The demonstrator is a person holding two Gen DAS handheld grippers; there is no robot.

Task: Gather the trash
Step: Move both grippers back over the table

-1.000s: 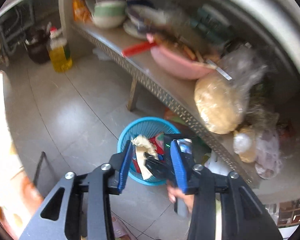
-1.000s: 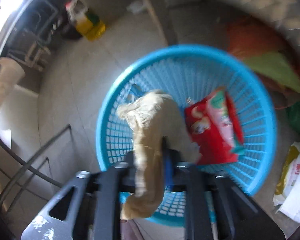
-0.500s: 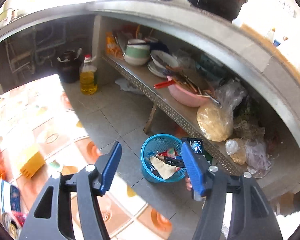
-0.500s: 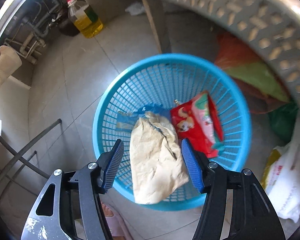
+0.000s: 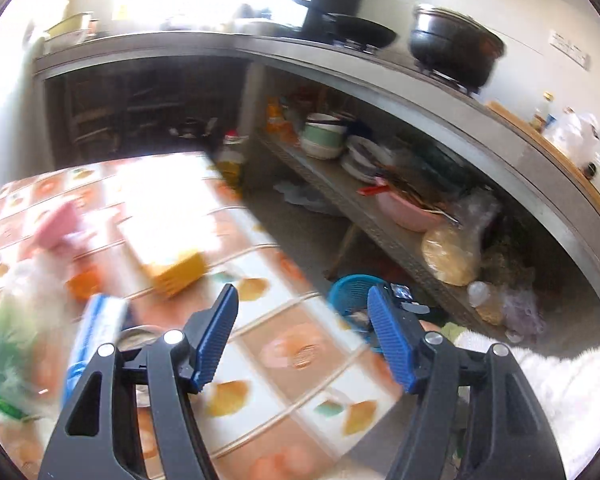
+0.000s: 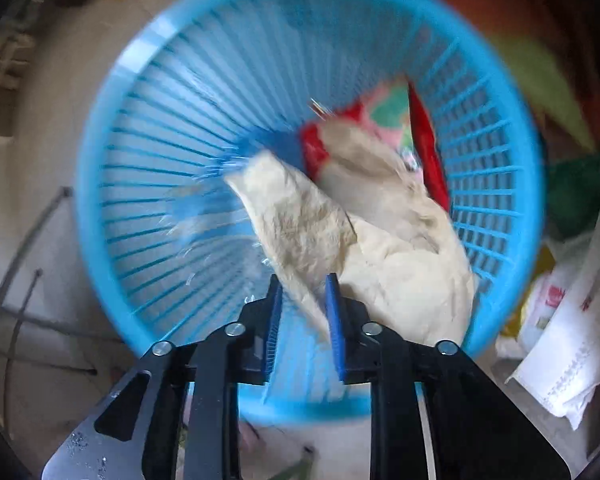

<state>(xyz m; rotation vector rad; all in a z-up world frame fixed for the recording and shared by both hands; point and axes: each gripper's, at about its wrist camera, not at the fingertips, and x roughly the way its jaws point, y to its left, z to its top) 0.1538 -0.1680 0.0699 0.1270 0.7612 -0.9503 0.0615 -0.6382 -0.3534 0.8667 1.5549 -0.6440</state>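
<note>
1. The crumpled beige paper wrapper point(image 6: 340, 232) is lying inside the round blue slatted plastic basket point(image 6: 112, 128), slumped toward the basket's near rim and partly covering a red and green foil snack packet point(image 6: 424, 140) by the far right wall.
2. The wrapper is looking light, soft and easily creased; it is likely to fold instead of resisting, so any bunched fold would serve as a hold, the lower corner being handiest.
3. The right gripper point(image 6: 302, 304) is pointing down into the basket, its jaws having just been closing to a narrow gap; that lower corner is sitting between the blue pads, though motion blur is leaving it unclear whether they are pinching it.
4. The left gripper point(image 5: 300, 340) is hovering wide and empty, its jaws having just been opening, over the near edge of an orange-and-white patterned tablecloth point(image 5: 292, 352).
5. Further in on that cloth, a yellow box point(image 5: 176, 272) is waiting, blurred.
</note>
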